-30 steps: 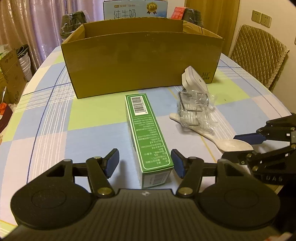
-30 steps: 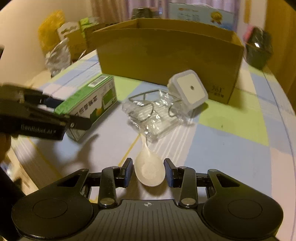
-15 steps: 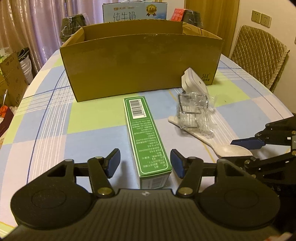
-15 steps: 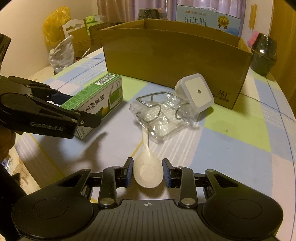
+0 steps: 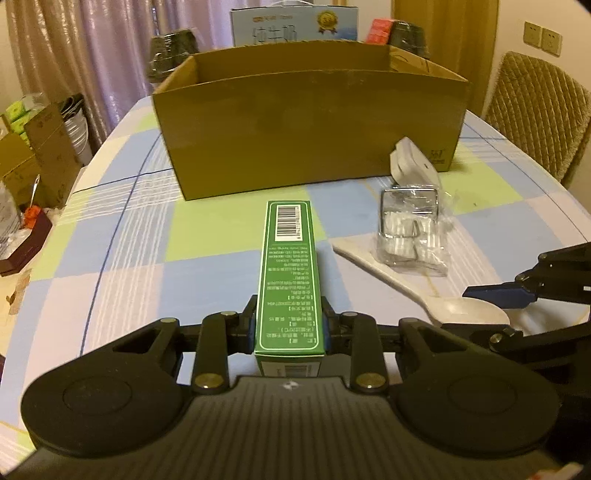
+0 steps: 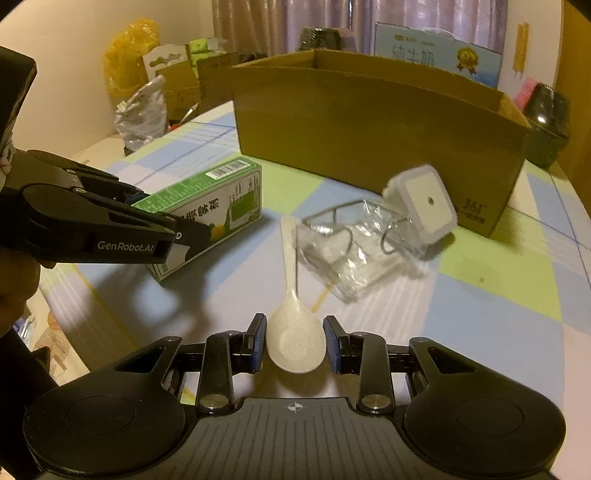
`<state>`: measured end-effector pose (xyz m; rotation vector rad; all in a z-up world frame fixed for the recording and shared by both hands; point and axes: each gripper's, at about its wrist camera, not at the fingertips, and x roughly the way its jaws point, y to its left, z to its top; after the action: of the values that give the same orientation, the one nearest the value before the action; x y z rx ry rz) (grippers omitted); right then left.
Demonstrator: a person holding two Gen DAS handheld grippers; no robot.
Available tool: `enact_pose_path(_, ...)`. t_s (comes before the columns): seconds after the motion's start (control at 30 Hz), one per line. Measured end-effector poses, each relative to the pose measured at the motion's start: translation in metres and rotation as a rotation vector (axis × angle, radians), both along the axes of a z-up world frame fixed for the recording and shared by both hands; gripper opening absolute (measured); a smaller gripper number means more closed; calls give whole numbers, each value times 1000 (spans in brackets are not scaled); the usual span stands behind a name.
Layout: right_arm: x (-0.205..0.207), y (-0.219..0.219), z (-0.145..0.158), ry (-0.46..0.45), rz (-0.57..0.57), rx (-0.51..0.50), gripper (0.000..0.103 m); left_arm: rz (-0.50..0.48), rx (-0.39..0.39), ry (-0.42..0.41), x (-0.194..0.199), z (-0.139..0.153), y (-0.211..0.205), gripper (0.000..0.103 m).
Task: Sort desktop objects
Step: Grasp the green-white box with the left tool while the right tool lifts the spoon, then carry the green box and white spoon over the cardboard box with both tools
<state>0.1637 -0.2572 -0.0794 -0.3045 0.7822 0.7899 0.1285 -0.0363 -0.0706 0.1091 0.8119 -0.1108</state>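
- Green carton [image 5: 290,273]: long and narrow, lying flat on the table, barcode end towards the cardboard box; the near end is clamped between the pads of the left gripper [image 5: 289,328], which is closed on its two long sides.
- White spoon [image 6: 293,332]: lying on the table, bowl between the fingers of the right gripper [image 6: 294,345]; the fingers stand narrowly apart, a slim gap on each side, not clearly touching the bowl. Its handle runs under the clear packet.
- Clear plastic packet [image 6: 349,251]: holds bent metal wire parts, lying across the spoon handle, right of the green carton.
- White square plug-in device [image 6: 424,205]: tilted, leaning at the far edge of the packet, near the box's front wall.
- Cardboard box [image 5: 306,136]: open-topped, standing behind all items; its contents are hidden by the front wall.
- Table [image 5: 122,266]: covered with a blue, green and white check cloth.
- Milk carton case [image 5: 293,27]: upright behind the cardboard box.
- Padded chair [image 5: 535,118]: at the table's far right.
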Motion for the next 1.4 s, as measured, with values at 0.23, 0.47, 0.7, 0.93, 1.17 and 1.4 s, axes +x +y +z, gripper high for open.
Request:
enact_pose_path(0.23,1,10,-1,-7,5,9,30,25,-13,-7,1,2,6,25)
enact_pose_path(0.47,3,15,-9,-1,-5,-1,30,58,-55,-2,7,-3,13,26)
enact_pose_path(0.7,3,18,-9,-5,-12,6,30,68,-71,-1,15,-7,14,26)
enact_pose_path(0.93,5,21,-8,0,-21,9,30,63,-45,3,14,-4,13,25)
enact_pose_path(1.17,-2,24,2,-44,2,39,30,87,-51,-32,8,9,20,25)
enact_pose_path(1.4,-6,25,11,-75,3,63,30,102,-55,-62,4,19,24,25)
